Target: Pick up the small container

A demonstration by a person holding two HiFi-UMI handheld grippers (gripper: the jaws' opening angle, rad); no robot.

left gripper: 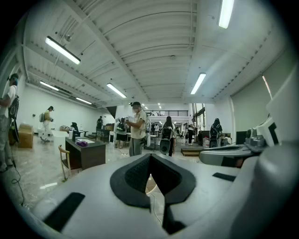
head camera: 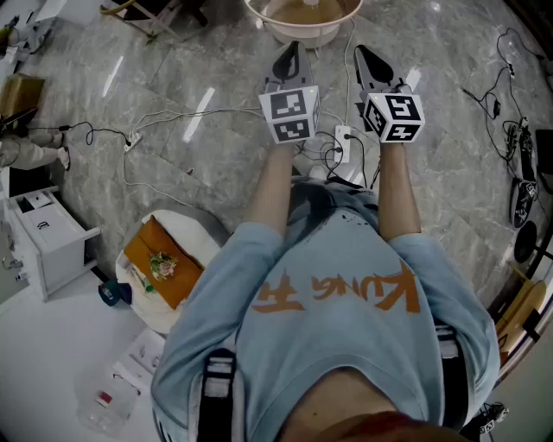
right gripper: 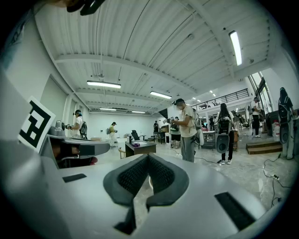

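My left gripper (head camera: 289, 52) and right gripper (head camera: 369, 57) are held out side by side at arm's length, level, above the marble floor. Both are shut, pads meeting at the tips, with nothing between them, as the left gripper view (left gripper: 150, 158) and the right gripper view (right gripper: 148, 157) show. A small clear container (head camera: 105, 401) with something red in it lies on the white table (head camera: 52, 345) at the lower left, far behind both grippers. A small dark teal object (head camera: 113, 293) sits near the table's edge.
A white plate (head camera: 186, 226) with an orange-wrapped food item (head camera: 161, 263) rests by the table. A white drawer unit (head camera: 47, 235) stands at the left. A round white basin (head camera: 304, 19) and cables (head camera: 341, 147) lie on the floor ahead. Several people (left gripper: 136, 128) stand in the hall.
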